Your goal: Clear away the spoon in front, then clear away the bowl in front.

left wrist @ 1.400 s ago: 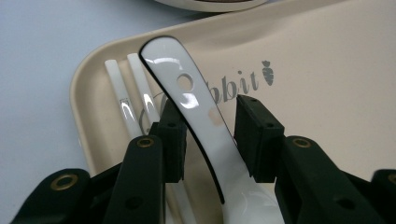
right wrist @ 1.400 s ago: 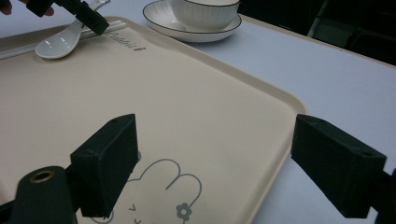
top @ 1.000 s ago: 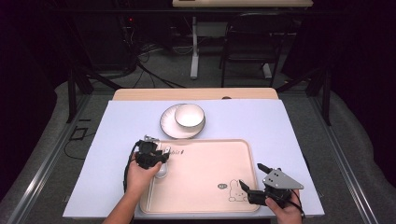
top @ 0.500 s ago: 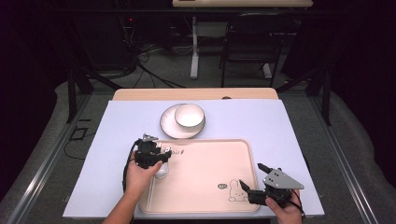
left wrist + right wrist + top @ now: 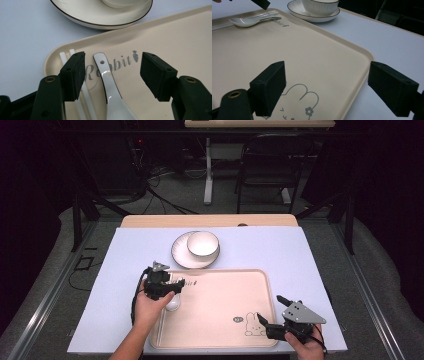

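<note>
A white ceramic spoon [image 5: 110,85] lies on the beige tray [image 5: 175,37] near its "Rabbit" lettering, handle pointing toward the plate. My left gripper [image 5: 113,60] straddles the handle; its jaws have just been opening and the pads stand clear of the spoon on both sides. Two white chopsticks [image 5: 62,56] lie beside the left jaw. From above, the left gripper [image 5: 174,284] hovers at the tray's far left part, over the spoon [image 5: 173,304]. My right gripper [image 5: 268,308] is open over the tray's near right corner [image 5: 362,53], holding nothing.
A white bowl [image 5: 202,244] sits in a dark-rimmed plate [image 5: 181,254] just beyond the tray on the pale blue tabletop [image 5: 300,255]. A rabbit drawing [image 5: 254,324] marks the tray near the right gripper. A chair and desk legs stand behind the table.
The left gripper's jaws have spread apart around the spoon, which stays lying on the tray. The right hand has not moved.
</note>
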Action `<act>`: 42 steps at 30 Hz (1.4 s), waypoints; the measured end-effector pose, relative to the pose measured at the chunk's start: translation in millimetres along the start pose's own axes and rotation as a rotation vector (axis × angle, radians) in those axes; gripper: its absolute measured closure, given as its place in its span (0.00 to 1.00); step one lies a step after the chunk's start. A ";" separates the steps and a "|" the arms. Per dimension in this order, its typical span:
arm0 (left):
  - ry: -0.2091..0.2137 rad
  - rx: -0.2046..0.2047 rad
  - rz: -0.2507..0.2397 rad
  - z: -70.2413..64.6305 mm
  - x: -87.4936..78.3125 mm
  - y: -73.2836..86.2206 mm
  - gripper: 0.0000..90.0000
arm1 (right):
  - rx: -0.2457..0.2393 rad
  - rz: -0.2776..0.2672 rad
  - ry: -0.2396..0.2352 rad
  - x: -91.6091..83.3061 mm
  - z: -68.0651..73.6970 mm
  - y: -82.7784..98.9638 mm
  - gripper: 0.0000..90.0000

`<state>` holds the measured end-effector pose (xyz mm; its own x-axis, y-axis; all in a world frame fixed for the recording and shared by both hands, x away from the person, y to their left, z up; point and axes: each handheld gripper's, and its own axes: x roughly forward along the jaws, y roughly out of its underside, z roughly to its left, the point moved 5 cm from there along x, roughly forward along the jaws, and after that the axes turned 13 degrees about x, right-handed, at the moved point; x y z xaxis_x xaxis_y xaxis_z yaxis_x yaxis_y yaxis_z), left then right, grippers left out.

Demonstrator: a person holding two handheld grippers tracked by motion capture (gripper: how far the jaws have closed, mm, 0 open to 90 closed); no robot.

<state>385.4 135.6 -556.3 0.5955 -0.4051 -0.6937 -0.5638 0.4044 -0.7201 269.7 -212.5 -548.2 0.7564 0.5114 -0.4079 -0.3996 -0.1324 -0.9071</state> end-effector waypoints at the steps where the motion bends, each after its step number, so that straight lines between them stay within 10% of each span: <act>1: 0.006 0.002 0.003 0.5 -0.7 -0.4 0.41 | -0.001 0.001 0.000 0.2 0.0 0.0 0.16; 42: 0.039 -0.086 -0.052 21.5 15.0 -83.4 0.41 | 0.007 -0.002 -0.001 0.2 -1.0 -0.3 0.16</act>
<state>453.6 113.4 -506.4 0.6038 -0.4560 -0.6538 -0.5802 0.3110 -0.7527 270.5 -213.2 -548.2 0.7568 0.5123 -0.4059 -0.4015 -0.1256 -0.9072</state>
